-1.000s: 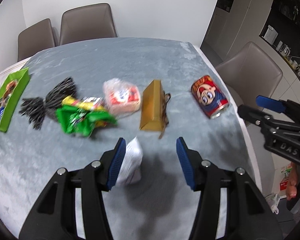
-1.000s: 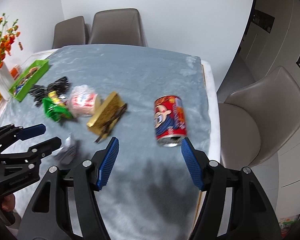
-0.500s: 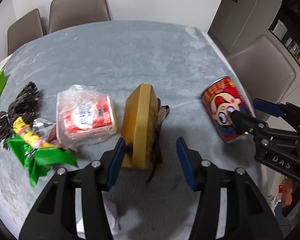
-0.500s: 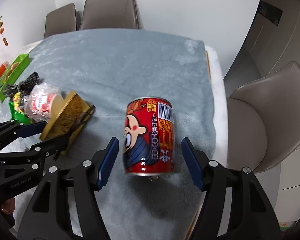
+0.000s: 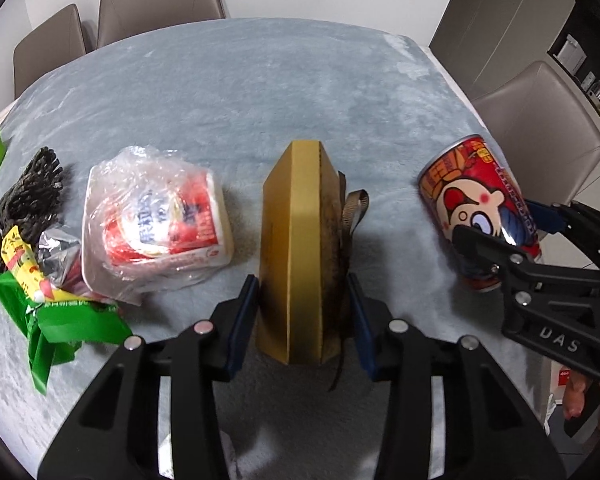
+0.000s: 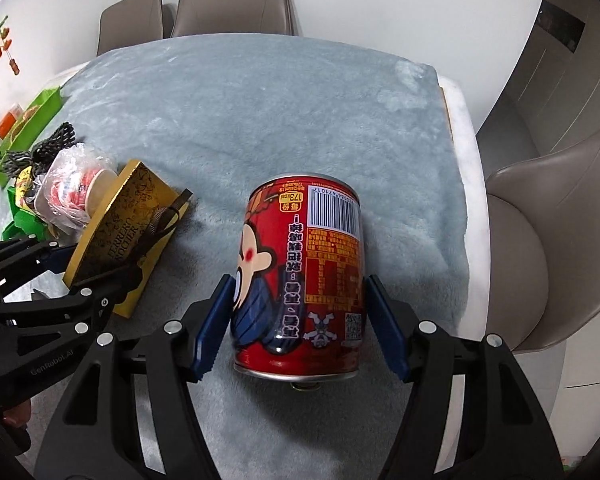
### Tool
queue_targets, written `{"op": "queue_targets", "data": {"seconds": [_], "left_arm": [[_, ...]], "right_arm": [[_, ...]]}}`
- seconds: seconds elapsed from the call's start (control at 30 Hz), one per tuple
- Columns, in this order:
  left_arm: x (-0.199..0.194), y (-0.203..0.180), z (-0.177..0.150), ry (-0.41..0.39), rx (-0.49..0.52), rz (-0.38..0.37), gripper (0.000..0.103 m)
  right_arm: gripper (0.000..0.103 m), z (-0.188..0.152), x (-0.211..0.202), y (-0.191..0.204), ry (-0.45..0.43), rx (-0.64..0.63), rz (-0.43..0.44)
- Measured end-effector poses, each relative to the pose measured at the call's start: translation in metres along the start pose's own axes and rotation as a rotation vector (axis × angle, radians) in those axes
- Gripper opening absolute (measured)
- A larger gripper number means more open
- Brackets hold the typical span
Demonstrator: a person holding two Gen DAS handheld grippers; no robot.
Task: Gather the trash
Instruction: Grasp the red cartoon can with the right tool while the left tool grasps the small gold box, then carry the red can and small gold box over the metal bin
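Two pieces of trash are framed by the two grippers on the worktop [image 5: 260, 88].

At the far left a black net [image 5: 28, 192] is seen, with a green wrapper [image 5: 56, 320] in front of it, and next a plastic-wrapped cup [image 5: 156, 224] is lying on its side. The gold box [image 5: 296, 248] is standing on its edge between the jaws of the left gripper [image 5: 303, 316]; both pads are just beside its faces, but whether they already press it cannot be told. Further right, the red can [image 6: 300, 280] is lying on the grey cover between the jaws of the right gripper [image 6: 300, 328]; the left pad appears to touch the can, while a small gap is visible at the right pad, so the jaws are not closed on it.
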State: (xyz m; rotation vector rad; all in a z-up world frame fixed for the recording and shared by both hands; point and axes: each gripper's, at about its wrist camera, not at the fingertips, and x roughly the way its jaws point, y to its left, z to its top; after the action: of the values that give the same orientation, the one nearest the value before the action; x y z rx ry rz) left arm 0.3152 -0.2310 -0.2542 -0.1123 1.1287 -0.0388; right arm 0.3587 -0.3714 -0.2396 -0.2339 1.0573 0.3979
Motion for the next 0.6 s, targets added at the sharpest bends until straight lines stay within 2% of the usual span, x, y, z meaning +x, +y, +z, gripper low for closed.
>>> {"op": "queue_targets", "data": {"seconds": [0.23,0.6], "left_arm": [[-0.024,-0.007,-0.005,-0.03,0.015,-0.013,0.043],[-0.084,-0.014,-0.027,-0.105,0.048,-0.04,0.043]], "right_arm": [[0.063,-0.007,-0.017,0.003,-0.007,0.008,0.013],[0.063,-0.033,-0.077,0.018,-0.067,0.034,-0.003]]}}
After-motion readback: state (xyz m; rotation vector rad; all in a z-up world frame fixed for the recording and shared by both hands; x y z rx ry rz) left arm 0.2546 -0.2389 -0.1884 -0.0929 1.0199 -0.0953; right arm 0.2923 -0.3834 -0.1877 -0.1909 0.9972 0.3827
